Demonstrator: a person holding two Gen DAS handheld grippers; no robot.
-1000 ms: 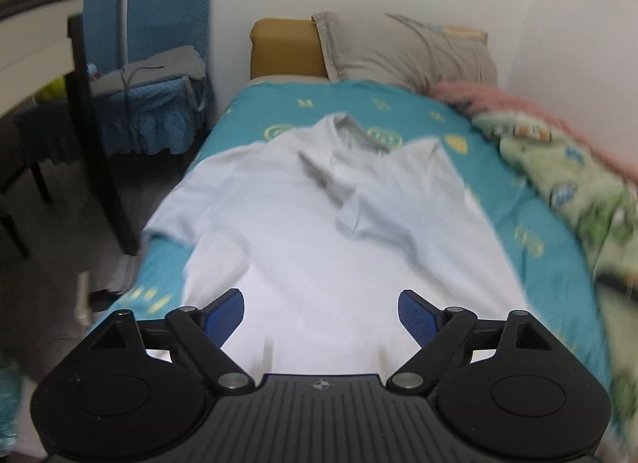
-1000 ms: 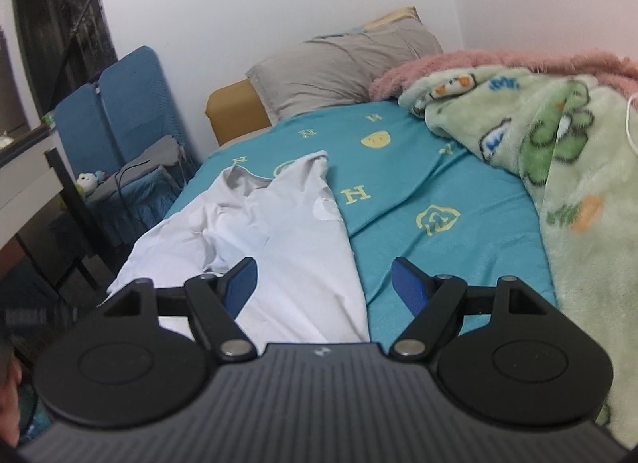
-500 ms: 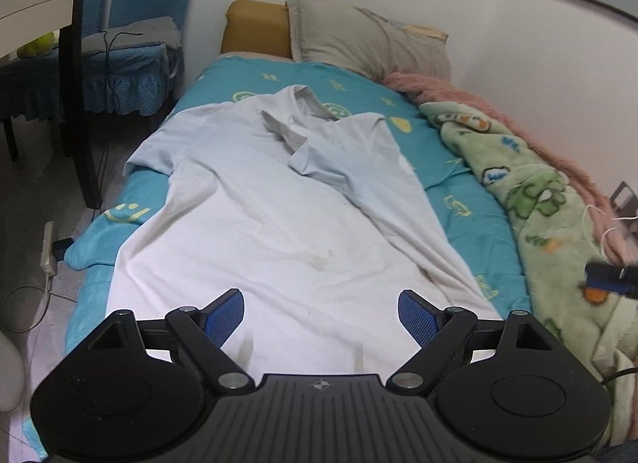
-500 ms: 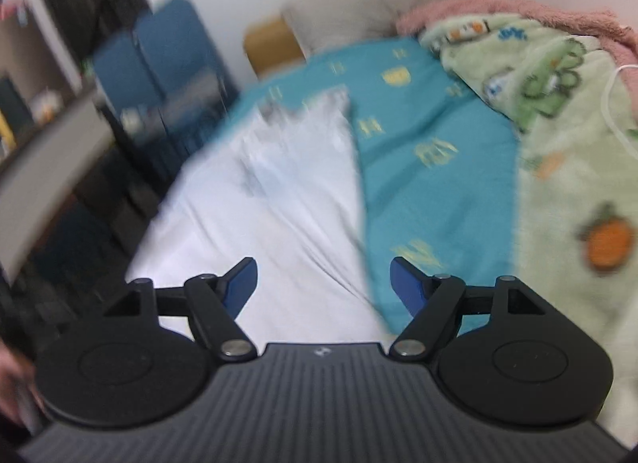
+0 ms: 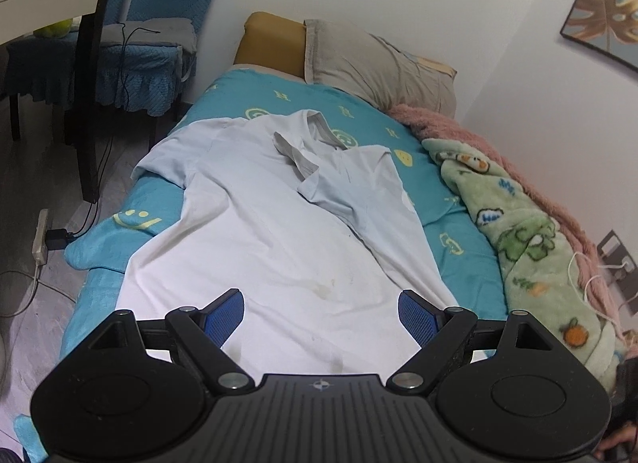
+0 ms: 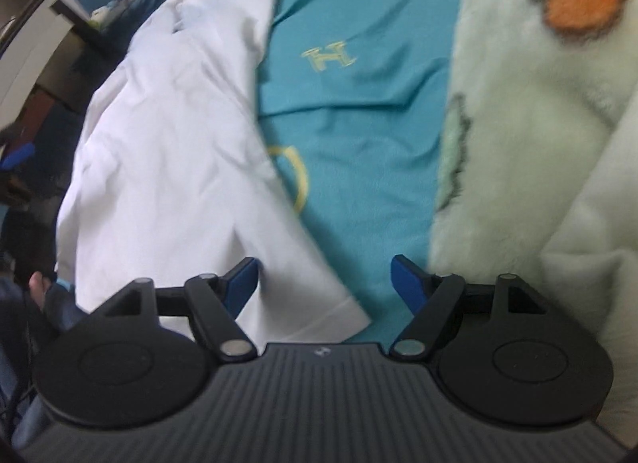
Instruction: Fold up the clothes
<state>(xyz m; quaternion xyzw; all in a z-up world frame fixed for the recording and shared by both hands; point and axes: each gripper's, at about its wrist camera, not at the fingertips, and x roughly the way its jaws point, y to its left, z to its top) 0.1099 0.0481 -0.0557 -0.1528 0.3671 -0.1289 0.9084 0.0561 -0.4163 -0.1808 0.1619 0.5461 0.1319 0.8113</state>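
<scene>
A white polo shirt [image 5: 279, 232] with a grey collar lies spread along the teal bed sheet [image 5: 454, 248], its right side folded over toward the middle. My left gripper [image 5: 321, 313] is open and empty, held above the shirt's lower hem. My right gripper [image 6: 323, 283] is open and empty, low over the shirt's lower right corner [image 6: 319, 303], where the shirt [image 6: 171, 152] meets the teal sheet [image 6: 351, 112]. The right wrist view is blurred.
A green cartoon blanket [image 5: 530, 240] and a pink blanket lie along the bed's right side, close by in the right wrist view [image 6: 538, 124]. A grey pillow [image 5: 379, 64] is at the head. A blue-covered chair [image 5: 131, 60], a desk and a floor power strip [image 5: 40, 236] stand left.
My left gripper has pulled back and risen, so more of the shirt shows. My right gripper has dropped down close to the shirt's lower right corner. Both stay open.
</scene>
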